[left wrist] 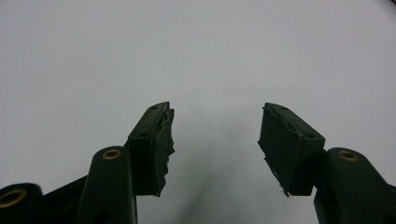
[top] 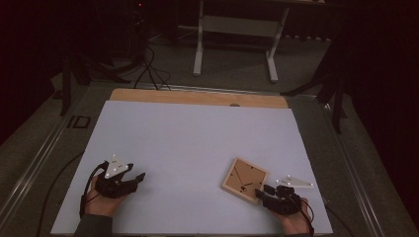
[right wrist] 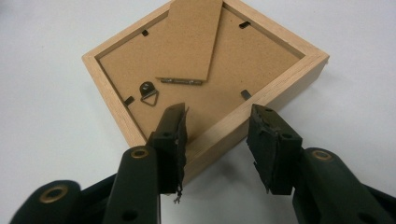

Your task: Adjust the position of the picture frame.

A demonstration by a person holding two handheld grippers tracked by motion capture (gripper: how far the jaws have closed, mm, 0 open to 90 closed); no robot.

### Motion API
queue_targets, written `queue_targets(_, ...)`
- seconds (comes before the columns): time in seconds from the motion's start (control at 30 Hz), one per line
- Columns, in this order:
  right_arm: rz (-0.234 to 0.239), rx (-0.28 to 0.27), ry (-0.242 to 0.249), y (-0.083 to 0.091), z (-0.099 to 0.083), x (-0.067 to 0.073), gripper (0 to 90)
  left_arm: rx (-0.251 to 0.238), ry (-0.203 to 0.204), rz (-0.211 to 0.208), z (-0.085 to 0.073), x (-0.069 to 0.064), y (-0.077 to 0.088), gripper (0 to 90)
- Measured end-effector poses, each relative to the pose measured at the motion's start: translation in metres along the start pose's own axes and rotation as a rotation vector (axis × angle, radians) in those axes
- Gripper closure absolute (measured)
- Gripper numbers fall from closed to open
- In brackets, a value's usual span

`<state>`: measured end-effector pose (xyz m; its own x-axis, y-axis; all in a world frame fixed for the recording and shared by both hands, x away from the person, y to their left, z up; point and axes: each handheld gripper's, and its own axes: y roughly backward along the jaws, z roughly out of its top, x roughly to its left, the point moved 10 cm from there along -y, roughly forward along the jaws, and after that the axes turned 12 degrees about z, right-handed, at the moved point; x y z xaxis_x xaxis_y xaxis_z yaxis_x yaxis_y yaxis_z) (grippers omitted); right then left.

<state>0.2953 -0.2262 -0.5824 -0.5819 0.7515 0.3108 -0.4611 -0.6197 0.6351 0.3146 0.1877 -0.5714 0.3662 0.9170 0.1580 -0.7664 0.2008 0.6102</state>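
1. I have the frame [top: 244, 180] lying face down on the counter [top: 188, 143], at the lower right of the high view and turned like a diamond. Its cardboard back, the folding stand and a small hanging ring face up.

2. My right tool [top: 261, 191] sits at the frame's near corner. In the right gripper view, its jaws stand apart on either side of that corner of the frame [right wrist: 205, 70]: the left jaw is over the backing just inside the rim and the right jaw is outside the wooden edge. I see a gap at the right pad, so I judge nothing is clamped yet.

3. My left tool [top: 140, 177] rests at the lower left of the high view, well away from the frame, its jaws wide apart with nothing between them.

4. As I read it, the reach to the frame is done. The grip on the corner is not made, and lifting or turning the frame is all left to do.

5. The right gripper view gives me the stand [right wrist: 191, 39], the ring [right wrist: 148, 93] and the small tabs holding the backing, which the high view blurs into dark marks.

6. The high view gives me how far apart my two hands are; the left gripper view has just bare counter [left wrist: 196, 51] ahead of the left tool [left wrist: 215, 135].
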Motion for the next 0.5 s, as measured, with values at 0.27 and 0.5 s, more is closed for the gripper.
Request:
queue_targets(0.27, -0.008, 0.003, 0.010, -0.0029, 0.0033, 0.0009, 61.4, 0.004, -0.009, -0.003, -0.0003, -0.0019, -0.0012, 43.6)
queue_targets(0.5, -0.022, 0.001, 0.008, -0.0075, 0.0084, 0.0007, 65.4, -0.002, -0.015, 0.000, 0.0004, -0.0028, -0.0014, 43.9)
